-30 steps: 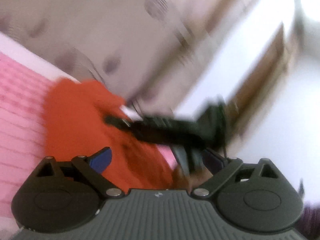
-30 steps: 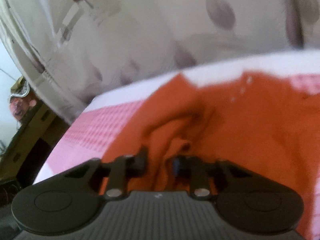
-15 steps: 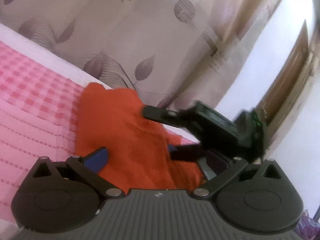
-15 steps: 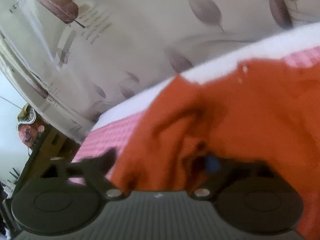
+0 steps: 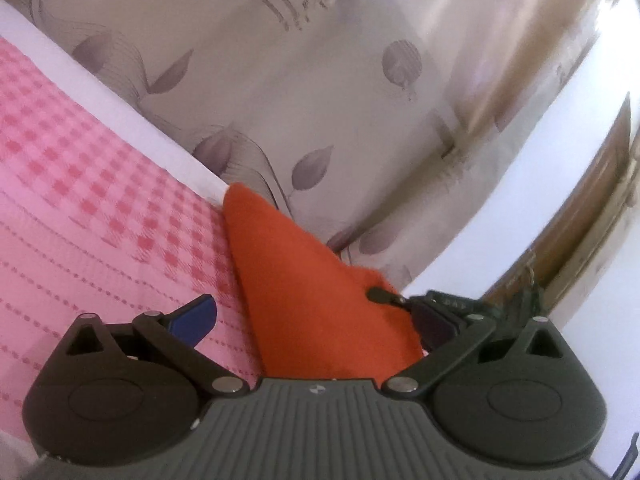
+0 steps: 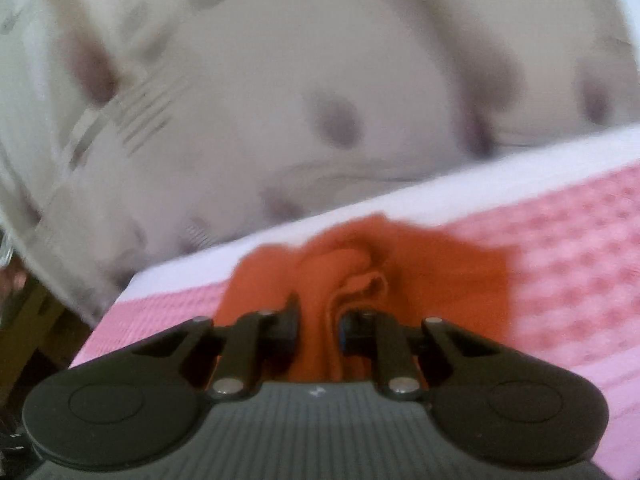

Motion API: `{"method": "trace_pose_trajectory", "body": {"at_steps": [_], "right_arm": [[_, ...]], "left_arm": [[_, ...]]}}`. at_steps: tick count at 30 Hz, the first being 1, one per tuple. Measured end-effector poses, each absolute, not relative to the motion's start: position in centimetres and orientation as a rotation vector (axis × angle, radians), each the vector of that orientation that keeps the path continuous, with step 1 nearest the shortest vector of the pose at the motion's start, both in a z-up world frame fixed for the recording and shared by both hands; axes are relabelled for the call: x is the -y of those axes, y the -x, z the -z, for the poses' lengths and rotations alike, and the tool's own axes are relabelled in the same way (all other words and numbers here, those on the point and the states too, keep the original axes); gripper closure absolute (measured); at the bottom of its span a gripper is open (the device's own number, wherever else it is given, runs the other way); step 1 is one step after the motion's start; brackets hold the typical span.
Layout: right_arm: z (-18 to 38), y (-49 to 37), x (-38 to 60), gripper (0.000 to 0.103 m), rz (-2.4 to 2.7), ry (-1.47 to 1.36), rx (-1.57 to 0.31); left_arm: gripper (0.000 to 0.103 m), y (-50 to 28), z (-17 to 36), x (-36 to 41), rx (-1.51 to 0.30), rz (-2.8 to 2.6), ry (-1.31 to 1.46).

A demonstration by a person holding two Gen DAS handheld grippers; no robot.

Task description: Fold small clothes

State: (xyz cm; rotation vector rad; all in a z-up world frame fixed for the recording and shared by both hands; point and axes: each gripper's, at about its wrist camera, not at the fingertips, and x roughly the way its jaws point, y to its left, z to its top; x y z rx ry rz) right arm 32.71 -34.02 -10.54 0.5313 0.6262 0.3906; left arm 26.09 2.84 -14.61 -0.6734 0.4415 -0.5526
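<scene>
An orange garment [image 5: 316, 296] lies bunched on the pink checked bed cover [image 5: 100, 208] near its far edge. My left gripper [image 5: 316, 320] is open, its blue-padded fingers [image 5: 196, 316] wide apart, with the orange cloth between them. My right gripper [image 6: 318, 320] is shut on a fold of the orange garment [image 6: 360, 276], which stands up between its fingers. The right gripper also shows in the left wrist view [image 5: 404, 304], at the garment's right edge.
A beige curtain with leaf print [image 5: 320, 100] hangs right behind the bed. A white strip of sheet [image 6: 440, 196] runs along the bed's far edge. A wooden door frame [image 5: 592, 208] stands at the right. Dark furniture [image 6: 28, 332] sits beyond the bed's left corner.
The garment has been gathered into a narrower bunch. The right gripper opened half a second ago and has shut again on a fold. The left gripper stayed open and swung its view upward.
</scene>
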Motion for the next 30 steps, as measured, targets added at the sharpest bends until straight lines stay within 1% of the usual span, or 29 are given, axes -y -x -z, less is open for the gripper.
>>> {"method": "trace_pose_trajectory", "body": {"at_steps": [4,8,12,14,17,19,22,23,24,28,30], "right_arm": [[13.5,-32.1,37.0,0.086,-0.379,-0.629,-0.684],[14.6,-31.4,38.4,0.086,-0.353,-0.665,-0.660],[14.4,-30.9,39.1,0.086,-0.359,-0.673,-0.629],[14.8,-30.6,40.0,0.081,-0.347,-0.721,-0.623],[13.4,-29.3,41.8,0.080,-0.276,-0.730,-0.519],[12.3,-28.5,42.4,0.079,-0.330,-0.756,-0.486],[11.1,-28.5,40.7,0.079,-0.389,-0.691,-0.527],[11.1,-28.6,39.9,0.075,-0.396,-0.668,-0.538],[11.0,-28.8,39.1,0.074,-0.399,-0.640,-0.548],[12.4,-30.2,35.3,0.074,-0.403,-0.538,-0.663],[12.9,-30.5,33.9,0.074,-0.398,-0.526,-0.682]], "left_arm": [[0.001,-25.8,14.3,-1.6,-0.448,0.580,0.582],[0.001,-25.4,14.1,-0.2,-0.442,0.598,0.496],[0.001,-25.4,14.2,0.4,-0.429,0.610,0.461],[0.001,-25.4,14.3,0.4,-0.432,0.605,0.467],[0.001,-25.5,14.3,0.1,-0.433,0.600,0.488],[0.001,-25.7,14.4,0.1,-0.440,0.602,0.493],[0.001,-25.7,14.3,0.1,-0.443,0.603,0.491],[0.001,-25.7,14.3,0.2,-0.444,0.603,0.490],[0.001,-25.7,14.3,0.1,-0.444,0.602,0.490],[0.001,-25.8,14.4,0.0,-0.455,0.597,0.498],[0.001,-26.0,14.5,-0.1,-0.464,0.595,0.507]]}}
